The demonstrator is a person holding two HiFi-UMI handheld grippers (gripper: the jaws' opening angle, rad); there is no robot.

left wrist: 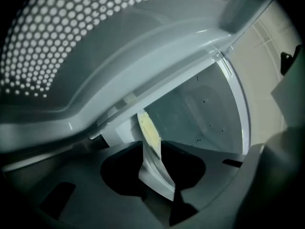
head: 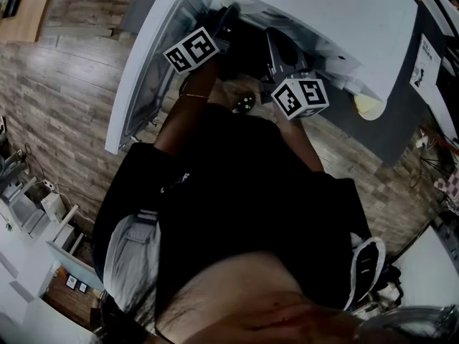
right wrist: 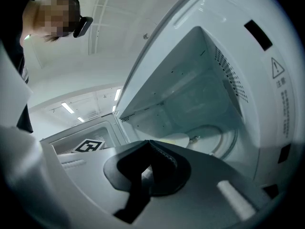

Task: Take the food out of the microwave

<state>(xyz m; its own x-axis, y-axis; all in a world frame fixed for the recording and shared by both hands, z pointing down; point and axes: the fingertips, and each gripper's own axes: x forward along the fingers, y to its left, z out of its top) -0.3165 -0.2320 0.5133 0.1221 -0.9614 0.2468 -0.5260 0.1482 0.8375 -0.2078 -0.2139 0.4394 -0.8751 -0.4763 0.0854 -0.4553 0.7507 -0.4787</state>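
The white microwave (head: 301,13) stands with its door (head: 143,84) swung open to the left. A white plate (left wrist: 153,168) with pale yellow food (left wrist: 148,128) shows edge-on in the left gripper view, in front of the cavity (left wrist: 205,113). My left gripper (left wrist: 159,149) is open, with the plate's rim between its jaws and dark gaps on both sides. From the right gripper view the plate (right wrist: 178,140) lies low on the turntable ring (right wrist: 224,137). My right gripper (right wrist: 150,144) is shut, level at the cavity mouth, apart from the plate. Both grippers reach into the opening, left (head: 215,31) and right (head: 280,49).
The door's perforated window (left wrist: 71,32) is close over the left gripper. A pale yellow round thing (head: 368,106) sits by the microwave's right corner on a dark surface. The person's body fills the lower head view above a wood-plank floor (head: 64,99). White shelving (head: 43,206) stands left.
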